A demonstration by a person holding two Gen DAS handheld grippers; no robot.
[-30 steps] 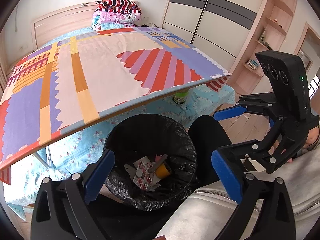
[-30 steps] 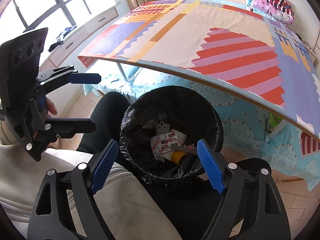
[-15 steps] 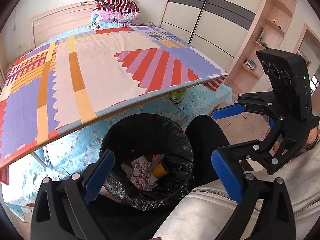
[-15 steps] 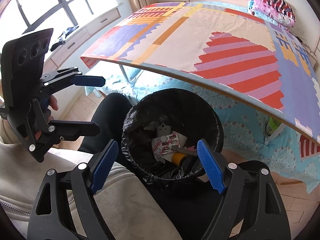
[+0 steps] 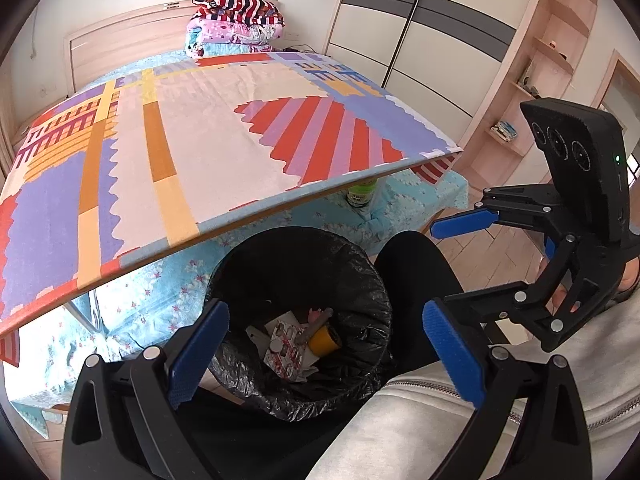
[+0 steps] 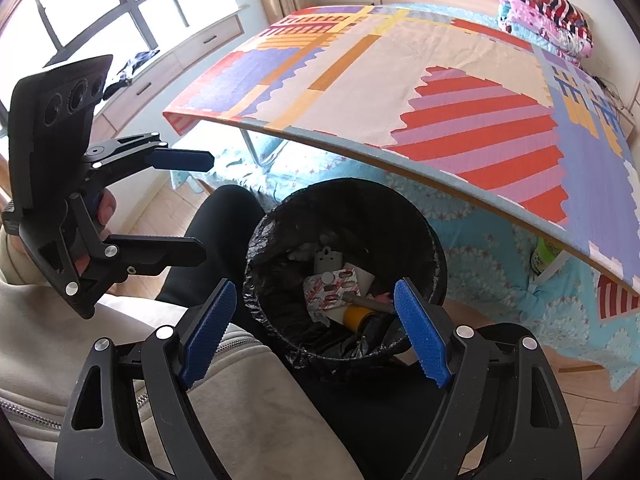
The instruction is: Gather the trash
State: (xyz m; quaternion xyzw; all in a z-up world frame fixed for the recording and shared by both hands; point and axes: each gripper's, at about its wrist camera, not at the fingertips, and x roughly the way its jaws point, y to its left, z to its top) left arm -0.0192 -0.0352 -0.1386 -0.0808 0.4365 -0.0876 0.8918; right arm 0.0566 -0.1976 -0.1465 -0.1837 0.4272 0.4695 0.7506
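Broadly, a bed [image 5: 404,196] in a pale blue flowered sheet filled the far part of the room, and over it lay a stiff patterned board [image 5: 208,148] of purple, orange, cream and red stripes, its near edge overhanging the bin. Folded blankets [image 5: 236,20] sat stacked at the far end by the headboard; a wardrobe [image 5: 424,36] with grey bands stood to the right in the left wrist view, and a window [image 6: 92,4] showed at the far left in the right wrist view. A person sat near the cameras, a dark trouser leg [image 5: 412,280] just right of the bin and a pale zipped jacket [image 5: 400,420] at the bottom of both views. The trash bin [image 5: 372,292], round and lined with a black bag, stood on the floor under the board's edge, between the bed and the person's leg. Inside it lay the trash [image 5: 296,340]: a red and white blister pack, a yellow cylinder, a brownish stick and some white scraps, all at the bottom of the liner. A green bottle [image 5: 362,194] stood under the board on the far right. The left gripper [image 5: 324,356] hung above the bin's near rim, its blue pads spread wide with nothing between them. The right gripper [image 6: 316,328] did likewise, jaws wide apart and empty, framing the bin's opening from the other side.
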